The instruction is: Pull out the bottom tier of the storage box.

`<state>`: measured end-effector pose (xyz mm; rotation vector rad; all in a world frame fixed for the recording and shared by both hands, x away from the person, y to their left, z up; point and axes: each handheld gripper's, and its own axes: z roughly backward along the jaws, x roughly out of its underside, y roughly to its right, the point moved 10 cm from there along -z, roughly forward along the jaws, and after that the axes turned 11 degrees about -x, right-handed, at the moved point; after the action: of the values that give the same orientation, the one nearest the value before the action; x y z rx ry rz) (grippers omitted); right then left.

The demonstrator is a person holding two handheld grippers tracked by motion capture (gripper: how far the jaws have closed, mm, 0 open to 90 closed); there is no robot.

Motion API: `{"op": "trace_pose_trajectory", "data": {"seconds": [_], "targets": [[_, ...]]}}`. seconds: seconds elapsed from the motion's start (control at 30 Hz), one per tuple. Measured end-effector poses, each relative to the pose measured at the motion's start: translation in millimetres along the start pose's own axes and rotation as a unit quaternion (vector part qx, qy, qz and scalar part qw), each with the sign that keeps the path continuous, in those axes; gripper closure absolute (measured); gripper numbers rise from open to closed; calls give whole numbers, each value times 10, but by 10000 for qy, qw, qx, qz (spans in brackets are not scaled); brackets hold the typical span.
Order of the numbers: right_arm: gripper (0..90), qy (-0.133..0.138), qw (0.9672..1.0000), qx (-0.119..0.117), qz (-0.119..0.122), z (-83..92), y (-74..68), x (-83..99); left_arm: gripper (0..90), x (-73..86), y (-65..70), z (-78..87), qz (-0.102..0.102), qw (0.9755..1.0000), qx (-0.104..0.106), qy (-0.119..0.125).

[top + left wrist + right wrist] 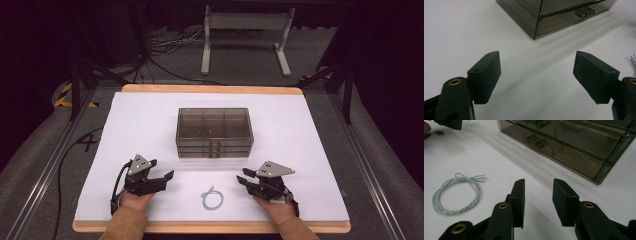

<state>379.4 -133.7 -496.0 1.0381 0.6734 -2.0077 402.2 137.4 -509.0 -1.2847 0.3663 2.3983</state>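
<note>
Left gripper [167,176] jaws wide apart, empty; right gripper [241,174] jaws partly apart, empty; coiled pale string [212,198] between them; smoky drawer box [214,132] behind

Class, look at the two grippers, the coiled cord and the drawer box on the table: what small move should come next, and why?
Probably the right gripper should swing toward the coiled cord and lower over it. Its jaws stand apart with nothing between them, and the cord lies loose on the white table cover just beside it, in front of the closed drawer box. The left gripper is wide open, waiting.
</note>
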Motion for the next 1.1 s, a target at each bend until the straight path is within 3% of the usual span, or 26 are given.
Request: {"op": "trace_pose_trajectory", "data": {"seconds": [0.4,0.73,0.87,1.0,1.1], "targets": [[625,-193,9993,86,314,-123,-93,20,230,-1,3,-1,-14,10000,1,14],[610,-415,9984,303,253,-158,-55,44,231,3,16,-10,-77,10000,-21,-22],[612,-393,9982,387,234,-158,-37,36,232,-12,19,-38,-19,10000,-28,-52],[614,-359,9980,452,273,-155,-37,26,240,-11,48,-65,-163,9998,-60,-121],[615,-316,9980,470,285,-159,-36,8,243,-15,56,-75,-153,9998,-50,-135]]}}
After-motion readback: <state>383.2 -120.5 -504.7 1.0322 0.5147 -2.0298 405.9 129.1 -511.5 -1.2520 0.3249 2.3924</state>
